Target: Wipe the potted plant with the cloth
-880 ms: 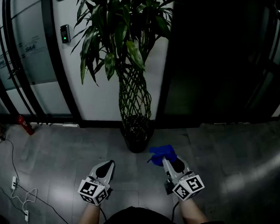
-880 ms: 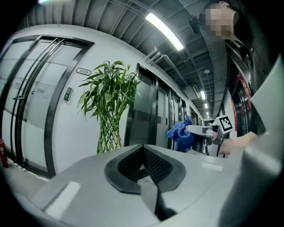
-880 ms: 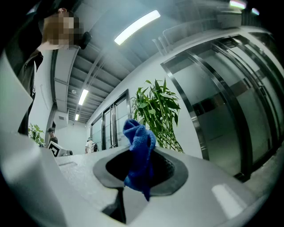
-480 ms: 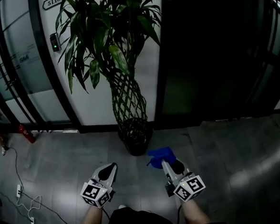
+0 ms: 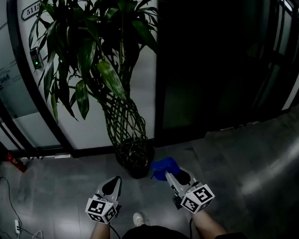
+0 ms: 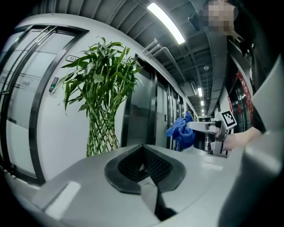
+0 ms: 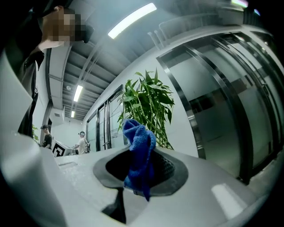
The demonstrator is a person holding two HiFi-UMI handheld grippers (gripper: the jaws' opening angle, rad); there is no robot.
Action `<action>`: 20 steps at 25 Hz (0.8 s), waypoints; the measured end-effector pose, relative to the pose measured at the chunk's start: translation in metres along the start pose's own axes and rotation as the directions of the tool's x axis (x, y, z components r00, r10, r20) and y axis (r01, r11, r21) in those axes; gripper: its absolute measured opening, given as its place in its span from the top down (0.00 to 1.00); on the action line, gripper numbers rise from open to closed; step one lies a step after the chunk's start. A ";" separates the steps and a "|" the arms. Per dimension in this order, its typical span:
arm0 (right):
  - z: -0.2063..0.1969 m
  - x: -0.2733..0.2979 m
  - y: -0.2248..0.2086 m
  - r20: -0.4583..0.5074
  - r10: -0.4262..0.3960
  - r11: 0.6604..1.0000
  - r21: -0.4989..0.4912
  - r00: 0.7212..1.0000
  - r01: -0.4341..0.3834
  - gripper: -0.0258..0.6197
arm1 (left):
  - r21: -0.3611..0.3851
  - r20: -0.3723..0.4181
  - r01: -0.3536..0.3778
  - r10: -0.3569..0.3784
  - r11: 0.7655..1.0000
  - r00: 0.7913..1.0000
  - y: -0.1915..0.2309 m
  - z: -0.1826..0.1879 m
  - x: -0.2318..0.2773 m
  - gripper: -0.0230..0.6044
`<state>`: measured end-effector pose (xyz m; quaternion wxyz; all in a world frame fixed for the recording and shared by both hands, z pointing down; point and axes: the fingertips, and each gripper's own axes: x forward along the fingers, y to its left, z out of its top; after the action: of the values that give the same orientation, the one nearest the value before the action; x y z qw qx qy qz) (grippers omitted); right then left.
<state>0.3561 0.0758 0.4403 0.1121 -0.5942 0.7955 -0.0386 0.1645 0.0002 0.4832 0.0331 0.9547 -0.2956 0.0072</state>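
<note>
Head view is showing the right gripper (image 5: 169,174) pinching the blue cloth (image 5: 162,167) just beside the potted plant (image 5: 120,124) standing against the wall (image 5: 89,133), while the left gripper (image 5: 113,183) is hanging near the plant's base, jaws pressed together on nothing

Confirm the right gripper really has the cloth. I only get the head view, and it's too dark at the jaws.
Observer: Yes. In the right gripper view, the right gripper is shut on the cloth, and a bunch of it sticks up above the jaws.
Operator: Left one empty?
Observer: Yes. The left gripper has its jaws together with nothing between them.
Operator: Cloth on the plant yet?
Observer: No. In the left gripper view, the cloth hangs off to one side of the plant, clearly apart from it.
</note>
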 end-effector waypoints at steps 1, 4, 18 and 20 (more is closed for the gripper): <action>0.007 0.013 -0.005 0.010 -0.001 1.000 -0.006 1.000 0.001 0.79 | 0.009 0.012 0.000 0.000 1.000 1.000 0.011 0.007 0.010 0.95; 0.021 0.055 -0.017 0.046 0.006 1.000 -0.023 0.999 -0.005 0.79 | 0.039 0.051 0.000 -0.002 0.999 0.999 0.045 0.029 0.038 0.95; 0.071 0.195 -0.048 0.126 0.107 0.986 -0.140 0.986 -0.089 0.79 | 0.095 0.083 0.003 -0.011 0.995 0.996 0.132 0.063 0.107 0.95; 0.081 0.209 -0.056 0.132 0.140 0.982 -0.144 0.981 -0.120 0.79 | 0.108 0.087 0.007 -0.016 0.994 0.996 0.130 0.068 0.120 0.95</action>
<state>0.3708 -0.1343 0.3443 0.1300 -0.5483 0.8235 0.0652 0.1896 -0.1795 0.4268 -0.0314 0.9562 -0.2905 -0.0191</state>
